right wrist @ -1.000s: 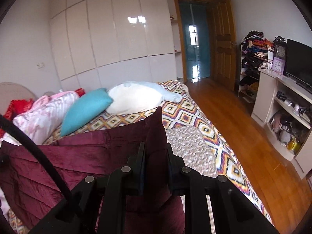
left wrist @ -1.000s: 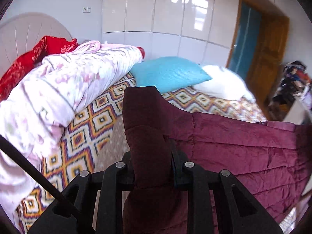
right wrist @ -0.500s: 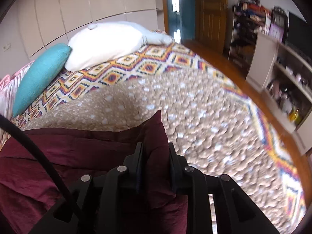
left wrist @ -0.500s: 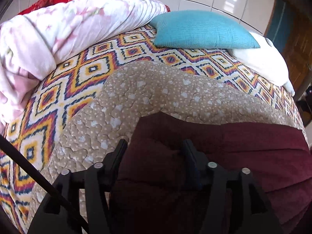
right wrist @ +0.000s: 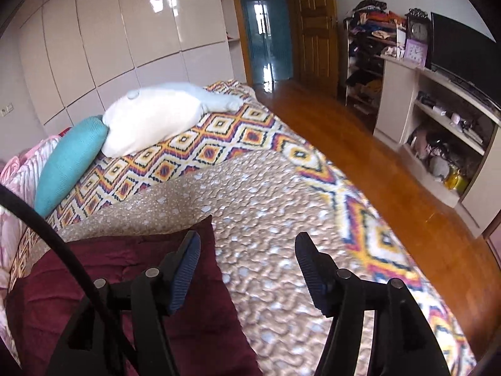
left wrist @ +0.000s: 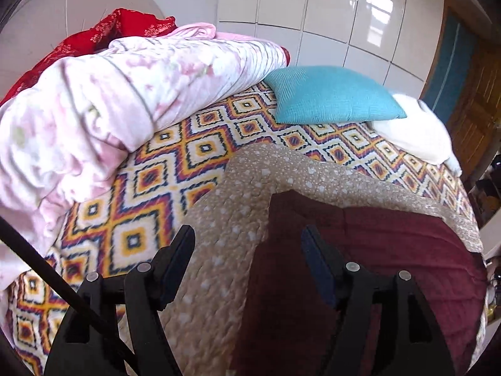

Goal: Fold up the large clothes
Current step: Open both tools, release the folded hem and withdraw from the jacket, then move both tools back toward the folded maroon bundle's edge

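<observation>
now both spread wide, left gripper and right gripper above maroon garment lying flat on beige quilt, patterned bed, teal pillow beyond

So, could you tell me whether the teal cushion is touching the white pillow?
Touching: the right wrist view shows the teal cushion pressed against the white pillow, with no gap.
</observation>
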### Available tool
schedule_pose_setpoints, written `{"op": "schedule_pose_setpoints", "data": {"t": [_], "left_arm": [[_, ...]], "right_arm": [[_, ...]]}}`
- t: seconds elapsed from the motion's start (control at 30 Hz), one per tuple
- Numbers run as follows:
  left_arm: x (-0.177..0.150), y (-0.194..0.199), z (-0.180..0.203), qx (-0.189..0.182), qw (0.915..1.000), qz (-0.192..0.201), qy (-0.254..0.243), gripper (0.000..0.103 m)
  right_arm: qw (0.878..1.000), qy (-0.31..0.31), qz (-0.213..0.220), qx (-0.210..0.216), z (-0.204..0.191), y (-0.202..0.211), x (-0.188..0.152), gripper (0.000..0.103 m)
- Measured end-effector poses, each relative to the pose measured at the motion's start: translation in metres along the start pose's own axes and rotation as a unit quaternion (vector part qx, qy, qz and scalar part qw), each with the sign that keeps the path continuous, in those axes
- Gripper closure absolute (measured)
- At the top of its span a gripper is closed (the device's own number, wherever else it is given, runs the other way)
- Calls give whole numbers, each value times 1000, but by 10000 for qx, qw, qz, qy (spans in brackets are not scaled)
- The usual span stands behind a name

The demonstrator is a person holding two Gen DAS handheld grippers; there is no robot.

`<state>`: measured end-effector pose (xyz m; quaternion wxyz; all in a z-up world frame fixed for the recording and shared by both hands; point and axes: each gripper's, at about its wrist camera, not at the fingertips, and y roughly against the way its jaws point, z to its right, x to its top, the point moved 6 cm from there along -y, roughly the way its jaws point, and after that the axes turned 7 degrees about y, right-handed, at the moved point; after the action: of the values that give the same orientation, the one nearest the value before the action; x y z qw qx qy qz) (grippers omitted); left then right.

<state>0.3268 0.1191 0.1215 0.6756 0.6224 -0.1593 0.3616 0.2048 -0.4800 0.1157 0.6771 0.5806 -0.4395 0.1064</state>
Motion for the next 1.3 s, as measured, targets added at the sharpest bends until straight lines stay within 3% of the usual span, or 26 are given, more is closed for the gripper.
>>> {"op": "schedule_pose_setpoints", "data": {"t": [0.17,0.37,0.47,0.57,0.63,0.7,0.77,0.83,0.97,1.03,1.17,1.3], "left_arm": [[-42,46,-27,-58,9999,-21,-118,32],[-131,75,-32,-280,9979,-307,-489,32],[-169,75,-21,-316,9963,-338,-727,32],[-197,53,-18,-341,9956,-639,-596,31],[-204,45,-20,-298,9965,-605,-487,28],[-205,44,-20,-317,9970,-540,-448,28],[-205,45,-18,-302,9967,-541,-533,27],[-204,51,-17,-290,9961,-514,-653,27],[-203,74,-21,-233,9956,-374,-830,27],[-209,91,-25,-294,9956,-327,-828,27],[-232,121,-29,-374,9951,-256,-883,27],[-261,137,-30,-477,9940,-413,-892,27]], "right_arm": [[9977,484,-195,428,-11,51,-44,36],[9877,867,-530,1192,-56,85,-143,59],[9816,921,-325,1638,-90,106,-173,60],[9725,1239,-93,1970,-129,124,-188,60],[9582,1478,-273,2435,-162,126,-202,60],[9494,1650,-483,2629,-184,119,-216,60],[9504,1841,-566,2441,-195,105,-223,60],[9589,1874,-624,2039,-190,85,-224,63],[9806,1129,-727,1427,-140,67,-211,63],[9813,942,-705,1522,-120,74,-209,66],[9841,1109,-444,1312,-90,111,-220,64],[9813,1026,-513,1544,-65,141,-247,60]]}}
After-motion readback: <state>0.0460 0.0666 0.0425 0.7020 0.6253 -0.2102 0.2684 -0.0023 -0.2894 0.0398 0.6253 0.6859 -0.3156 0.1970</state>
